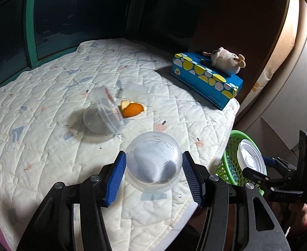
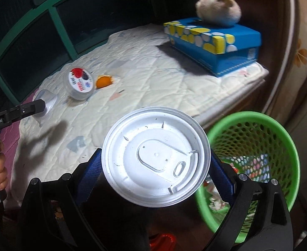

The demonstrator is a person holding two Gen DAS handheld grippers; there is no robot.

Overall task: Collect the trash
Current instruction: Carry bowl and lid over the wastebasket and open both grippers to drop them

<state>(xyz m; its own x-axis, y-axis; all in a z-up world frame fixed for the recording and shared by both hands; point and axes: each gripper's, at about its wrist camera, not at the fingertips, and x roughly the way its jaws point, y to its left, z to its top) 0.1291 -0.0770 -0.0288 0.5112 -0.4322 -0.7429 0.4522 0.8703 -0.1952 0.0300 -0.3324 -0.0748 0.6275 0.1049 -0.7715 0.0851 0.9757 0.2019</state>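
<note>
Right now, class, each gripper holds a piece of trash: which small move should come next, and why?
Probably carry the right gripper, shut on the white round plastic lid, over the green mesh basket and release. The basket stands just beside it; the left gripper holds a clear plastic dome lid farther off.
</note>
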